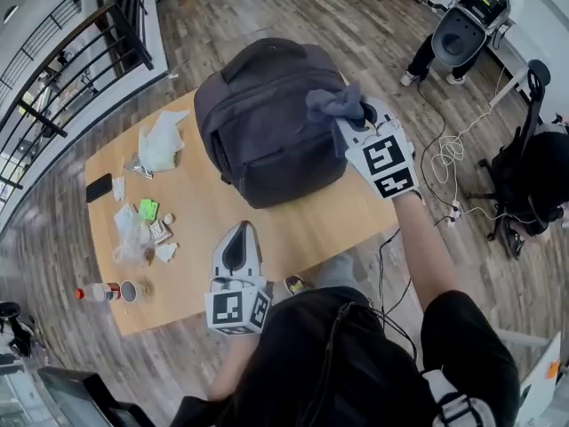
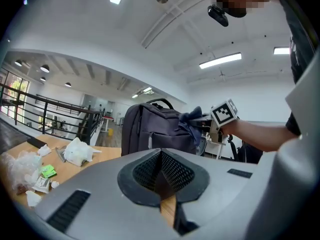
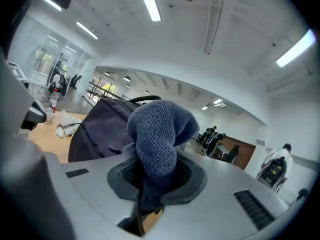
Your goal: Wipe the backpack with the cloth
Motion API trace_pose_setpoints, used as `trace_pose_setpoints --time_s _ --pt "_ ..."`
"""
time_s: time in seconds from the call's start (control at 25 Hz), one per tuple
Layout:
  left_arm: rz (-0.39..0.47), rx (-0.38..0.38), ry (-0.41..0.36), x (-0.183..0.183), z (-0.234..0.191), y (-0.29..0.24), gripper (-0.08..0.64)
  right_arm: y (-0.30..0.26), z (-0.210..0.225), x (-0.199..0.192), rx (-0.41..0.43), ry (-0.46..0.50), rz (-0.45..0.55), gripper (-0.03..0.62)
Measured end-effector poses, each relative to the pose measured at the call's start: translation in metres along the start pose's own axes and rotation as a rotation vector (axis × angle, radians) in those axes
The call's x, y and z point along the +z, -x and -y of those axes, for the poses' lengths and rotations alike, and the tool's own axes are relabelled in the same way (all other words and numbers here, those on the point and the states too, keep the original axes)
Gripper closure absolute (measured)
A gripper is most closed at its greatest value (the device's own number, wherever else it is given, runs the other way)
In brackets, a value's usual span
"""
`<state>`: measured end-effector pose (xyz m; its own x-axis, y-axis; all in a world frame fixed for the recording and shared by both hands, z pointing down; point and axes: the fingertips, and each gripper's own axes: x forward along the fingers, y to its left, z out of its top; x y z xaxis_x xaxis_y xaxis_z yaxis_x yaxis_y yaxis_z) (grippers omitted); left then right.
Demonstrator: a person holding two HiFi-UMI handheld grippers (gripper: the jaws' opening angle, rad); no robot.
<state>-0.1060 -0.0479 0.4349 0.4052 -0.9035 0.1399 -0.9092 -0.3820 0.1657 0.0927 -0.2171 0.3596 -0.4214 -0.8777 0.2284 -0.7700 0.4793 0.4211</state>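
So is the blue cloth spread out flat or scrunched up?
Scrunched up: the cloth bulges in a bunched lump from the right gripper, whose jaws pinch it, on the backpack.

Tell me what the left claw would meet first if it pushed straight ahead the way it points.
Probably the backpack, on its near side: the shut left claw aims across bare table straight at it. Depth is uncertain, so it might graze the table first.
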Motion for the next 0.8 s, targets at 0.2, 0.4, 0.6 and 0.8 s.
trace_pose_setpoints --time_s 0.2,0.4,0.6,0.8 --pt "-0.017 -0.024 0.003 -0.004 0.004 -0.01 0.549 0.023 -0.021 -0.047 -0.03 -0.206 0.082 0.534" --pt "-0.011 -0.028 0.006 -0.001 0.007 -0.014 0.549 0.042 -0.056 -0.122 -0.025 -0.503 0.056 0.534" --pt "-0.013 -0.021 0.006 -0.002 0.004 -0.01 0.549 0.028 -0.123 -0.232 0.049 -0.475 -0.315 0.534" --pt "-0.019 0.003 0.01 -0.007 -0.005 -0.005 0.549 0.027 -0.091 -0.203 0.003 -0.406 -0.343 0.534"
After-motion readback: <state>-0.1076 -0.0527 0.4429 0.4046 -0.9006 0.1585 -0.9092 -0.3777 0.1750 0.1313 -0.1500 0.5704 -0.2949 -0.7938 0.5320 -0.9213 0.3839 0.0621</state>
